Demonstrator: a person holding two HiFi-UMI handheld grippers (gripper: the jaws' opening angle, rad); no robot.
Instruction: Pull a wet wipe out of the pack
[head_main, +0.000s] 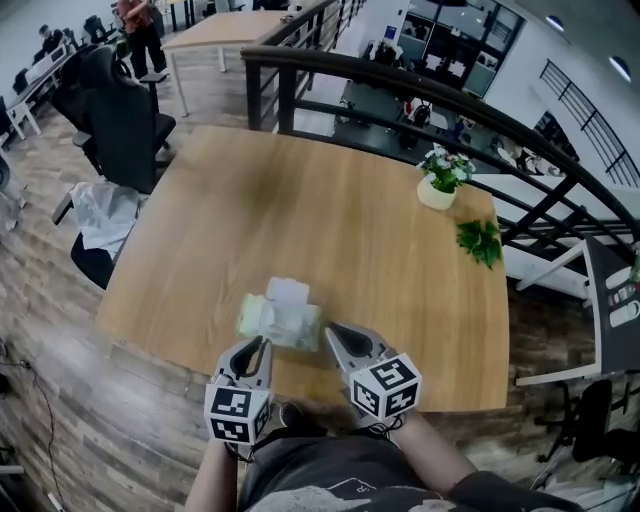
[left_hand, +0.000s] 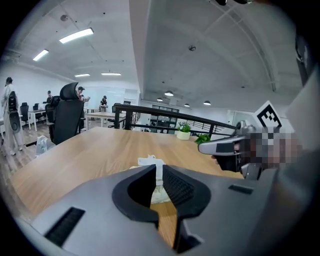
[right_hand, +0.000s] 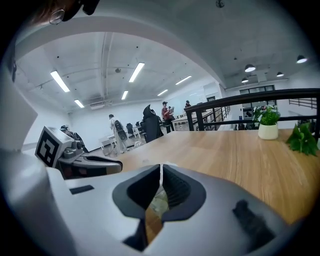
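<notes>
A wide wooden desk (head_main: 340, 220) stands by a dark railing (head_main: 420, 85), with a potted plant (head_main: 440, 183) and a green sprig (head_main: 480, 241) at its far right. The left gripper (head_main: 263, 344) and right gripper (head_main: 333, 331) hang over the near edge, each with its jaws closed on nothing. The pack (head_main: 278, 320) lies flat on the desk near that edge, just beyond the grippers and between them. A white wipe (head_main: 288, 291) stands up from its top.
</notes>
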